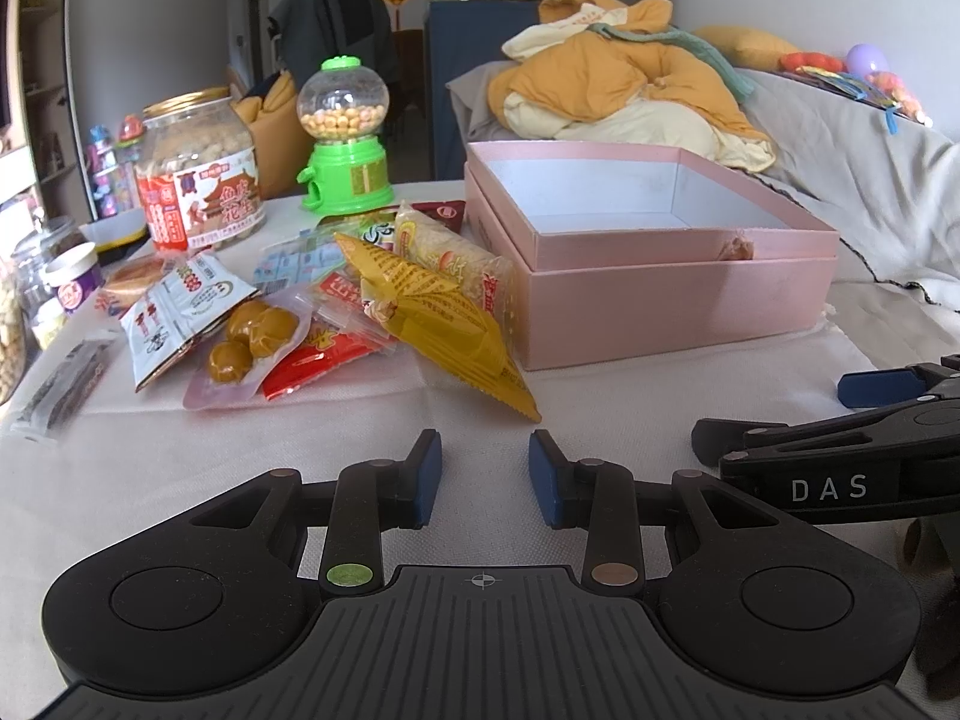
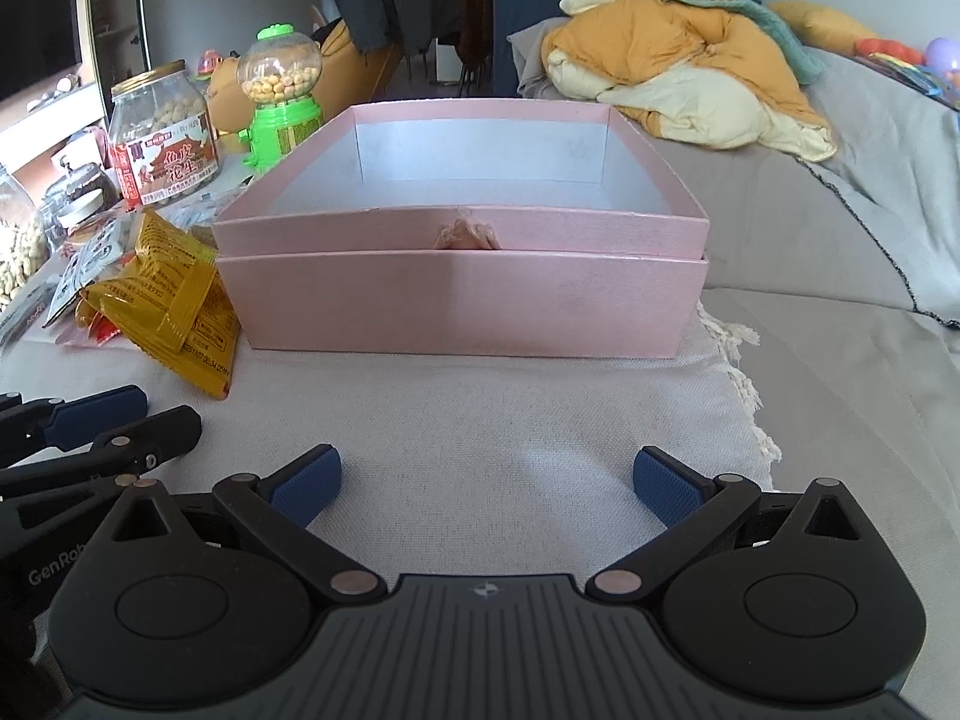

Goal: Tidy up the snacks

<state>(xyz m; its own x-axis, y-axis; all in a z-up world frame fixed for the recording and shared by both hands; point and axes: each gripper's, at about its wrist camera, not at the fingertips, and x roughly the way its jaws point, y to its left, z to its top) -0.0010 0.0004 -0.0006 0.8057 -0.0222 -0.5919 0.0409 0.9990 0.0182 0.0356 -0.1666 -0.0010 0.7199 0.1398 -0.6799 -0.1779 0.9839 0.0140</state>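
A pile of snack packets lies on the cloth left of an open pink box (image 1: 672, 300): a yellow packet (image 1: 438, 324), a clear pack of brown balls (image 1: 252, 336), a red packet (image 1: 324, 360), a white packet (image 1: 180, 312). The box is empty inside and also shows in the right wrist view (image 2: 456, 300), with the yellow packet (image 2: 174, 306) at its left. My left gripper (image 1: 485, 477) is open and empty, low over the cloth just short of the yellow packet. My right gripper (image 2: 486, 486) is open wide and empty, in front of the box.
A peanut jar (image 1: 201, 174) and a green candy dispenser (image 1: 345, 138) stand behind the pile. More jars (image 1: 36, 288) stand at the far left. A heap of orange and cream bedding (image 1: 624, 90) lies behind the box. The cloth's fringed edge (image 2: 744, 384) runs along the right.
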